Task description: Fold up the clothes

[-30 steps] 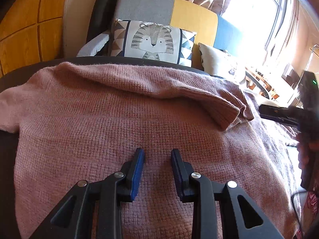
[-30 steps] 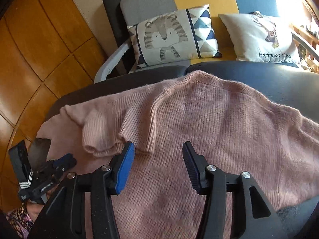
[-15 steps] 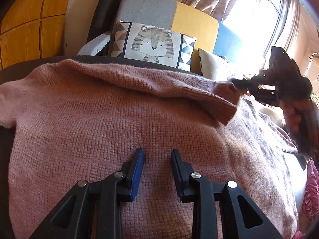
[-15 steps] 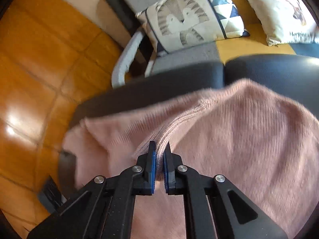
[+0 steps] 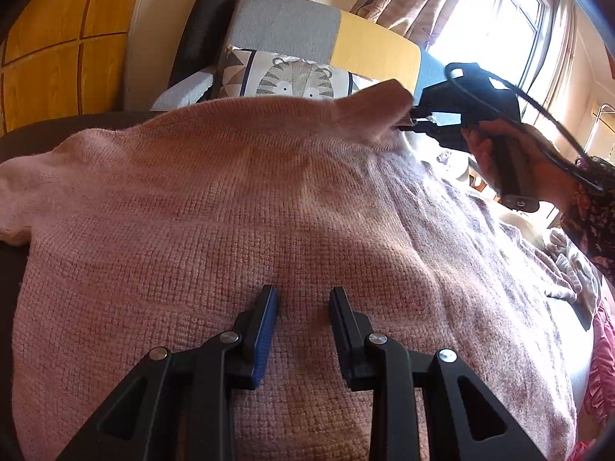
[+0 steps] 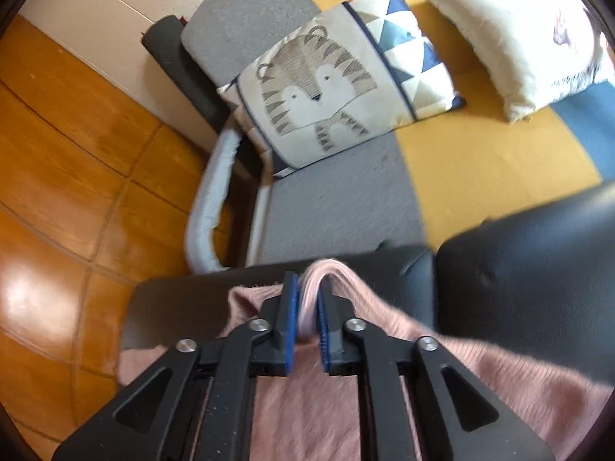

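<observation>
Living room, wooden floor (image 6: 57, 199), patchwork sofa (image 6: 346, 207) carrying a tiger cushion (image 6: 330, 88) and a cream cushion (image 6: 526, 38), bright window (image 5: 511, 27) behind. Work surface: a dark padded table (image 6: 519, 253). Item: one pink knitted sweater (image 5: 215, 223), spread flat over most of that table; long axis appears to run side to side in the left view, a sleeve end (image 5: 15, 207) trailing to the left edge; where neck and hem lie cannot be told. Right claw (image 6: 306, 307): jaws easing apart, a bunched ridge of the knit between the blue pads and lifted clear of the table. Left claw (image 5: 303, 307): part open, empty, hanging low over the middle of the sweater; contact cannot be told. Risks, as judged: the knit may slide out of the loosening right claw before the fold is laid; nothing visibly pins the body, so pulling could drag the whole garment and skew the fold; loose stitches may snag on a pad edge.
</observation>
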